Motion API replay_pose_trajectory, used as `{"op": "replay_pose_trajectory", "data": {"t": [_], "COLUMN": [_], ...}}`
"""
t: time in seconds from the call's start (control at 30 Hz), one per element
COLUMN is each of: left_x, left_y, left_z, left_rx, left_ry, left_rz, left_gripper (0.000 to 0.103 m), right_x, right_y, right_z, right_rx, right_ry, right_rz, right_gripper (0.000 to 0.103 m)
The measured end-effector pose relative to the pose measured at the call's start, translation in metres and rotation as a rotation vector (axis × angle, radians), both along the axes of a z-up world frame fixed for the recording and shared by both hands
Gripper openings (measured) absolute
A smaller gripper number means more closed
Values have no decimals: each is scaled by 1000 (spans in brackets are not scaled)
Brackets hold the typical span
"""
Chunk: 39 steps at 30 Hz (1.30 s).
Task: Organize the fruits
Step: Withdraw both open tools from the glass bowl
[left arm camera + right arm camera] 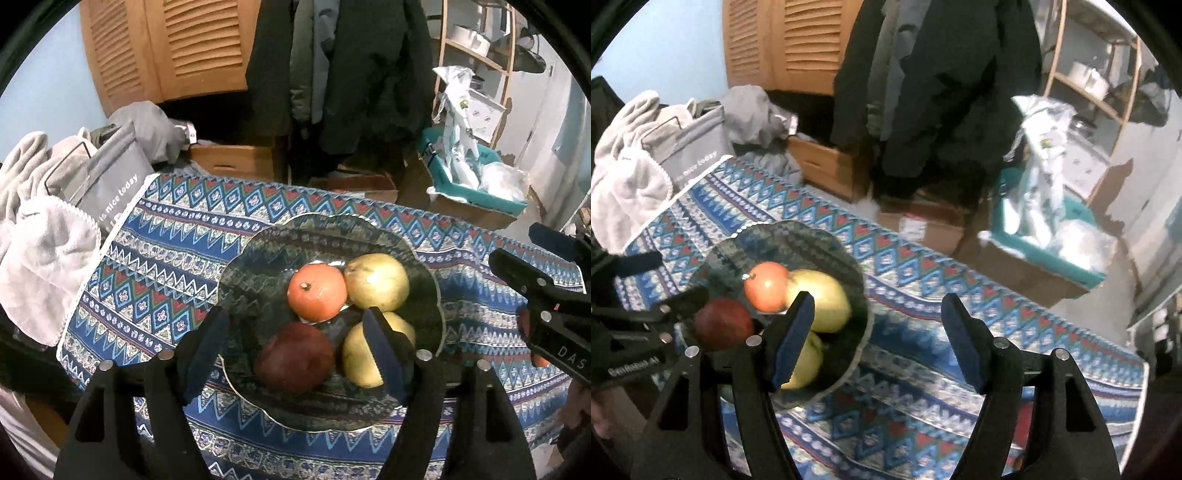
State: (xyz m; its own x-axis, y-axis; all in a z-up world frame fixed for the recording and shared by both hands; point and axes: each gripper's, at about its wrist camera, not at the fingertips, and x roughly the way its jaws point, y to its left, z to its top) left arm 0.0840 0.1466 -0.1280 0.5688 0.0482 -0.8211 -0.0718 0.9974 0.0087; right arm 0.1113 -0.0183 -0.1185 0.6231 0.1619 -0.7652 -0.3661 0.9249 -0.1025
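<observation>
Glass plate [258,243] on patterned cloth [147,280] holds 4 fruits: orange [317,291], red apple [293,358], 2 yellow apples [376,282], all touching. Fruits look firm, round, smooth-skinned, so prob. roll-prone; best grip across widest part, pads on opp. sides. Plate looks fragile, avoid knocking rim. L gripper [295,354] spread, above red apple, nothing pinched. R gripper [877,338] spread, empty, over cloth just beside plate.
</observation>
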Motion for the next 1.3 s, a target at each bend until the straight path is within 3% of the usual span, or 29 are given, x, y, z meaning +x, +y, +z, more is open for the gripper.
{"op": "replay_pose_trajectory", "data": {"t": [0.3,0.63,0.83,1.3], "left_x": [-14,-25,-28,-33], "left_y": [-28,-65,-90,-145], "left_z": [20,34,35,27], "left_rx": [21,-14,-25,45], "left_ry": [-38,-48,-40,-26], "left_rz": [-65,-139,-185,-275], "left_gripper": [80,81,86,86], "right_x": [-22,-49,-59,-77], "right_y": [-29,-77,-109,-173], "right_z": [23,35,33,20], "right_rx": [-29,-36,-35,-14], "right_ry": [-48,-61,-46,-10], "right_rz": [-44,-120,-180,-289], "right_gripper": [75,77,79,79]}}
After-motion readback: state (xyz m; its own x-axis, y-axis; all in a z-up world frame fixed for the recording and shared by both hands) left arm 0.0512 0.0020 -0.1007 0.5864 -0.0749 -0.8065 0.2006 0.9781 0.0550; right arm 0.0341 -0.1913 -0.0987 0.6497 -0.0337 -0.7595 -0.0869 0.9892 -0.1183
